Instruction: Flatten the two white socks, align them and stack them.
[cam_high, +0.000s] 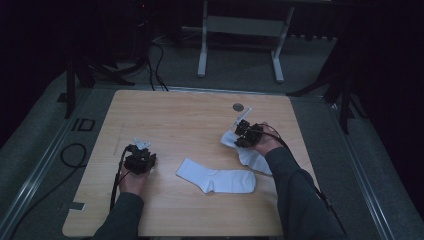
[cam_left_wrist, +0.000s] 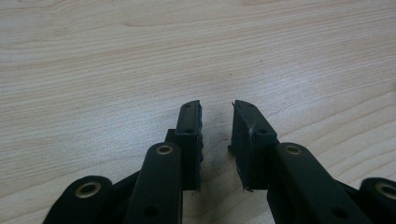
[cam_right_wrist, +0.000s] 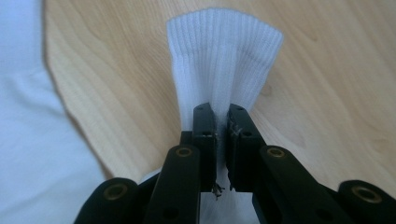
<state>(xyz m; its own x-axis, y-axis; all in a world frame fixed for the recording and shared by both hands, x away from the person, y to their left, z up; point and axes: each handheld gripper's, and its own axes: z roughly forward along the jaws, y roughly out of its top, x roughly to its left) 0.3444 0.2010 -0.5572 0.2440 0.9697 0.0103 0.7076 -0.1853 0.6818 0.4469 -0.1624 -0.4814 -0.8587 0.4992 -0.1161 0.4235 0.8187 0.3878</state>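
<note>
Now one white sock (cam_right_wrist: 224, 60) is pinched at its ribbed cuff between the closed jaws of the right tool (cam_right_wrist: 221, 122), and it is held near the right edge of the bench (cam_high: 150, 115), its foot trailing down toward the person's sleeve. A second sock (cam_high: 216, 179) lies flat near the front edge, untouched. The left tool (cam_left_wrist: 216, 119) is kept slightly parted over bare wood near the left edge, with nothing between its jaws. Judged so, only the first pick-up is done; pairing or folding remains.
</note>
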